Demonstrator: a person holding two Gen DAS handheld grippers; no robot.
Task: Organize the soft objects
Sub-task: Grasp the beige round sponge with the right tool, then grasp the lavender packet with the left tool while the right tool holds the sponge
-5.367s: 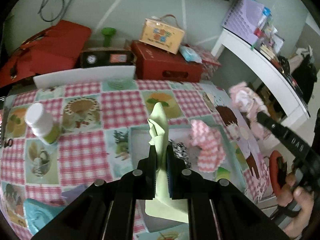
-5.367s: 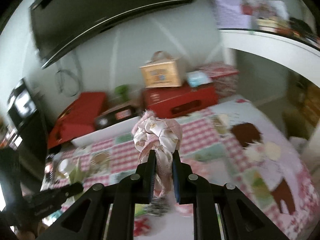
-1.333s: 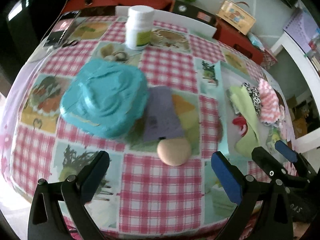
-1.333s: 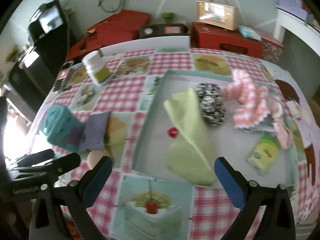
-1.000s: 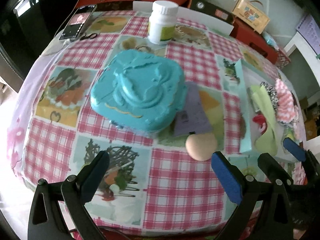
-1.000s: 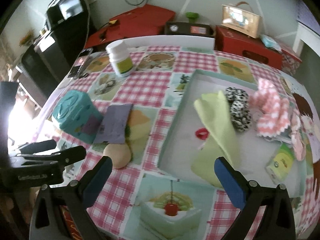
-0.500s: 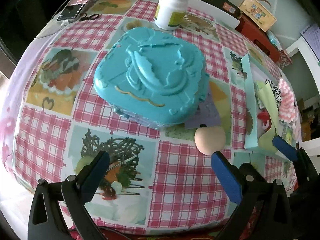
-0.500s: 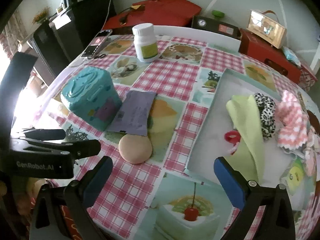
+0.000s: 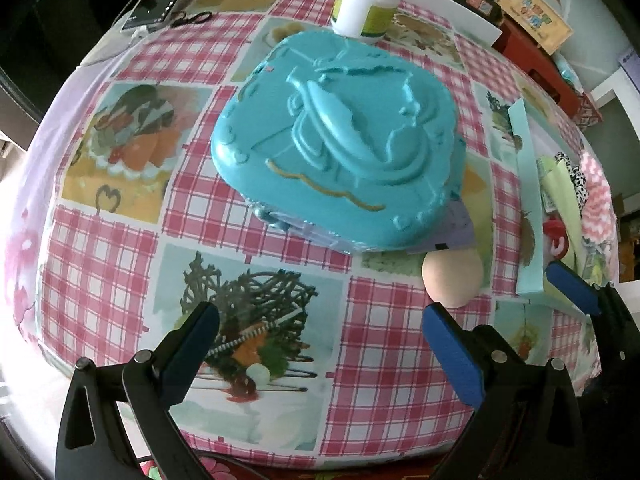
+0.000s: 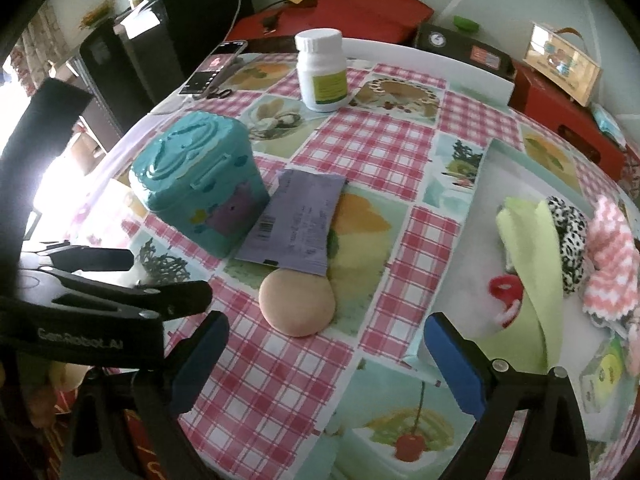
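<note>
Both hand-held grippers wide, empty, over the puff [image 10: 297,304].
Cloths [image 10: 532,240] already lie in the tray [image 10: 472,216]; puff remains outside, likely next.

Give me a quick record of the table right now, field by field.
left hand-held gripper: open, empty
right hand-held gripper: open, empty
tray: holds green cloth, spotted scrunchie, pink knit cloth
outside tray: beige sponge, purple packet, teal box, white bottle
sponge and packet: touching, sponge nearer the cameras
</note>
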